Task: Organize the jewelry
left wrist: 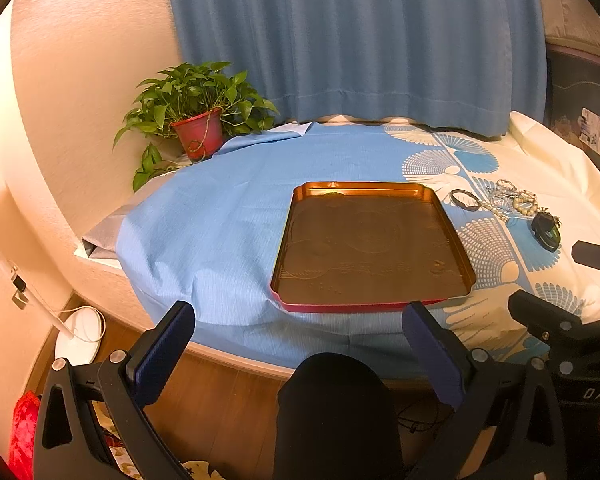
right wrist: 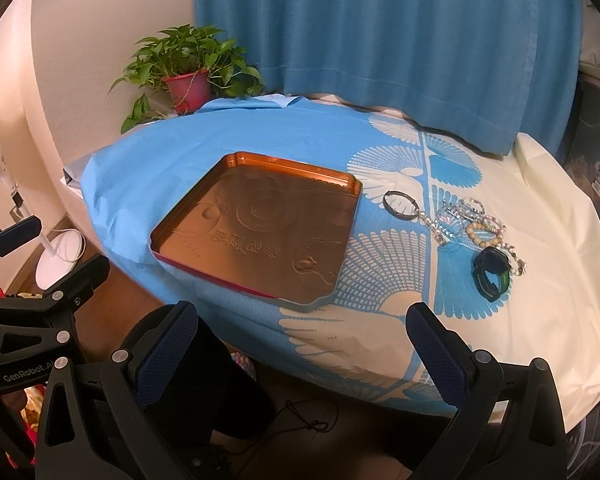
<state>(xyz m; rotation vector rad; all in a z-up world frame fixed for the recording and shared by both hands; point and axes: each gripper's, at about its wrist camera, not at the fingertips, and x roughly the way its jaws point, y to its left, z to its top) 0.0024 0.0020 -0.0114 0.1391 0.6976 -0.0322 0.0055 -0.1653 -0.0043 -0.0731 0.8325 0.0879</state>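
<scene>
A worktop [right wrist: 540,208] draped in a blue and cream cloth with a fan pattern [right wrist: 400,240] carries everything. A shallow copper-coloured rectangular metal tray with a red outer rim [right wrist: 256,224] lies near the front edge, left of centre. Toward the right edge lie a plain silver bangle [right wrist: 399,205], a cluster of beaded bracelets [right wrist: 484,226] and a dark wristwatch [right wrist: 492,270]. A leafy plant in a red pot [right wrist: 188,88] stands at the far left corner.
</scene>
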